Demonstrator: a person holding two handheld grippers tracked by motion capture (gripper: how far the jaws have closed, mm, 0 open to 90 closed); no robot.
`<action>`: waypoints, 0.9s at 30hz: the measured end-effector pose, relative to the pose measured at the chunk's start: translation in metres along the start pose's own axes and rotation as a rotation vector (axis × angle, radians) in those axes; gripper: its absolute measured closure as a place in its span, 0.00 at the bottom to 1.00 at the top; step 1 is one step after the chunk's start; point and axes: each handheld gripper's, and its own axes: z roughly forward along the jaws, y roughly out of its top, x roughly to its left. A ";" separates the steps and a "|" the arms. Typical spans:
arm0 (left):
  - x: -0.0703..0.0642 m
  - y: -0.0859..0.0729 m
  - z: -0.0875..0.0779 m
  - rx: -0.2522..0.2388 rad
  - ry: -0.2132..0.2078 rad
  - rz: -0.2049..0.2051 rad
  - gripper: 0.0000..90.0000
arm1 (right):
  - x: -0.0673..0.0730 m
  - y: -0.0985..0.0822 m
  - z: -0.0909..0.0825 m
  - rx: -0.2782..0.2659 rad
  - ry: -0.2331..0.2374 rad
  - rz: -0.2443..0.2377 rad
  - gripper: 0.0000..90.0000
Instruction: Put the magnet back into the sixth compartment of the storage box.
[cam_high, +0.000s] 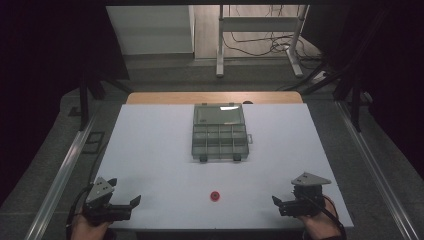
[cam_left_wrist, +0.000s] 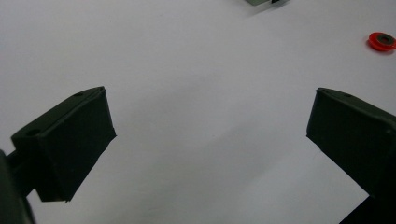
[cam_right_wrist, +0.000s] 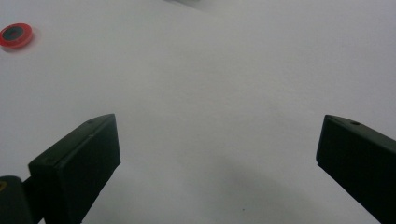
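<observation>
On the white bench (cam_high: 150, 150), both tongs are held apart and empty; the flat red ring (cam_high: 215, 195) could be skidded away if pinched off-centre.

The tabletop (cam_high: 150, 150) looks smooth, matt and white, like paper or laminate, with a bare wood strip at its far edge. The organiser box (cam_high: 220, 132) is clear, slightly glossy plastic, and the red ring (cam_high: 215, 195) is shiny plastic. Each tool, left (cam_high: 125, 192) and right (cam_high: 285, 192), has matt black jaws under a dull grey metal plate.
</observation>
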 end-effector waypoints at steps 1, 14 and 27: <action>0.000 0.000 0.000 0.000 0.000 0.000 0.01 | 0.000 0.000 0.000 0.001 -0.002 -0.003 0.00; 0.000 0.000 0.000 0.002 -0.001 0.000 0.02 | 0.002 0.001 0.000 -0.002 0.008 -0.019 0.00; -0.001 0.001 0.001 0.003 0.001 0.010 0.02 | 0.004 0.012 0.007 -0.004 0.093 -0.045 0.00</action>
